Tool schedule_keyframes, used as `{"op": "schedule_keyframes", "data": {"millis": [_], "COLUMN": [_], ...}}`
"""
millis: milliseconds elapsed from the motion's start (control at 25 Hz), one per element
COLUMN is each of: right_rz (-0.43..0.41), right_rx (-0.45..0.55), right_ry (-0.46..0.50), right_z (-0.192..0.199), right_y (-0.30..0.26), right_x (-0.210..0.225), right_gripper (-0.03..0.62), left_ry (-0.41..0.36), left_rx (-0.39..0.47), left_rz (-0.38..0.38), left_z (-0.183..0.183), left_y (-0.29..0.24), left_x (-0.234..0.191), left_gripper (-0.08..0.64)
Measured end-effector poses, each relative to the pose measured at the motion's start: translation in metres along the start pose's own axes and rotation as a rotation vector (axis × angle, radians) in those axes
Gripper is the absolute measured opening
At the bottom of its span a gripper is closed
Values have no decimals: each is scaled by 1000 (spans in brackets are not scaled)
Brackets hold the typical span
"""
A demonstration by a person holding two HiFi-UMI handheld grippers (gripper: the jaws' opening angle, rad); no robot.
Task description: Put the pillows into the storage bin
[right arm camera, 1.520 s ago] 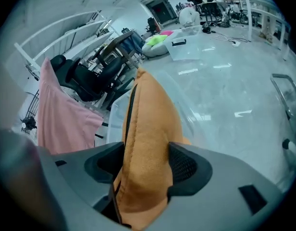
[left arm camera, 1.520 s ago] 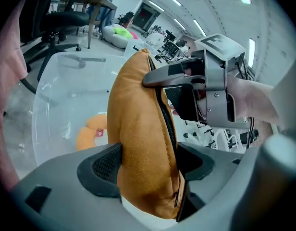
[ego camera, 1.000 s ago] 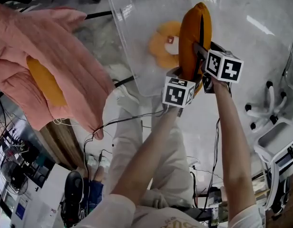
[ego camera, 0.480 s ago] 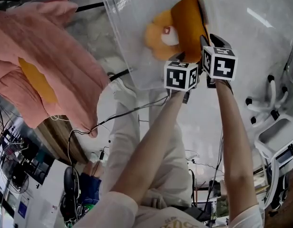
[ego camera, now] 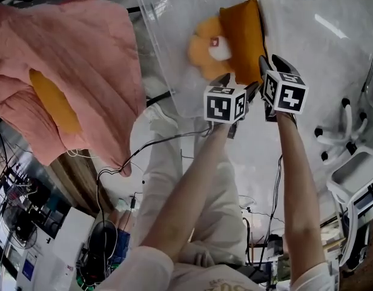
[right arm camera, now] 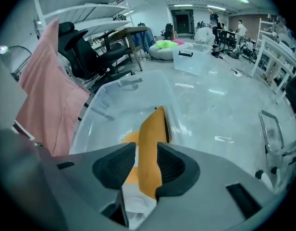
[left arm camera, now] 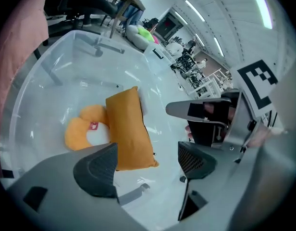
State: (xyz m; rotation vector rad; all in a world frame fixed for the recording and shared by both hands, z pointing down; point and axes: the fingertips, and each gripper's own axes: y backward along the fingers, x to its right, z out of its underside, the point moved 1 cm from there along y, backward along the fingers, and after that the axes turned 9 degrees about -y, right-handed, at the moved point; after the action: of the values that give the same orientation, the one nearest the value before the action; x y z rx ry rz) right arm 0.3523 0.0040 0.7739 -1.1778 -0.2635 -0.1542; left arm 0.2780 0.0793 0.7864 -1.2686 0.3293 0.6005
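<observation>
A clear storage bin [ego camera: 159, 47] stands on the floor in front of me. Inside it lie a rectangular orange pillow [ego camera: 241, 35] and, beside it, a yellow ring-shaped pillow [ego camera: 201, 50]. My left gripper [ego camera: 235, 85] hovers at the bin's near edge; its jaws are opening, with nothing between them. In the left gripper view the orange pillow [left arm camera: 129, 129] lies beyond the left gripper [left arm camera: 147, 165]. My right gripper [ego camera: 268, 65] is by the pillow's near right corner, jaws narrow and opening. Its pads [right arm camera: 169, 165] frame the pillow [right arm camera: 150, 129] without pressing it.
A pink cloth [ego camera: 77, 71] hangs at the left with another orange pillow [ego camera: 53, 102] on it. Cables [ego camera: 174, 144] trail across the floor by the person's white trouser legs. A white frame [ego camera: 350, 168] stands at the right. A black office chair [right arm camera: 85, 52] is behind the bin.
The orange pillow, held upright between the two grippers a second ago, now lies flat in the bin. Both grippers have let go and drawn back toward the near edge.
</observation>
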Motion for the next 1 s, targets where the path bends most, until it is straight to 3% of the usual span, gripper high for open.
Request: {"op": "schedule_keyframes", "data": {"millis": [160, 480, 1000], "right_rz": [-23, -93, -170], "right_rx": [18, 68, 146], "right_ry": [-36, -86, -217], "right_z": [1, -7, -20], "right_y": [6, 34, 125], "right_x": [-16, -64, -139], "right_gripper": [164, 182, 183], "left_ry": [-25, -155, -226], "left_rx": [12, 61, 130], "left_rz": [-11, -6, 3], "left_z": [-5, -33, -70], "left_y": [14, 62, 180], "left_x": [-10, -11, -9], "left_gripper": [402, 403, 402]}}
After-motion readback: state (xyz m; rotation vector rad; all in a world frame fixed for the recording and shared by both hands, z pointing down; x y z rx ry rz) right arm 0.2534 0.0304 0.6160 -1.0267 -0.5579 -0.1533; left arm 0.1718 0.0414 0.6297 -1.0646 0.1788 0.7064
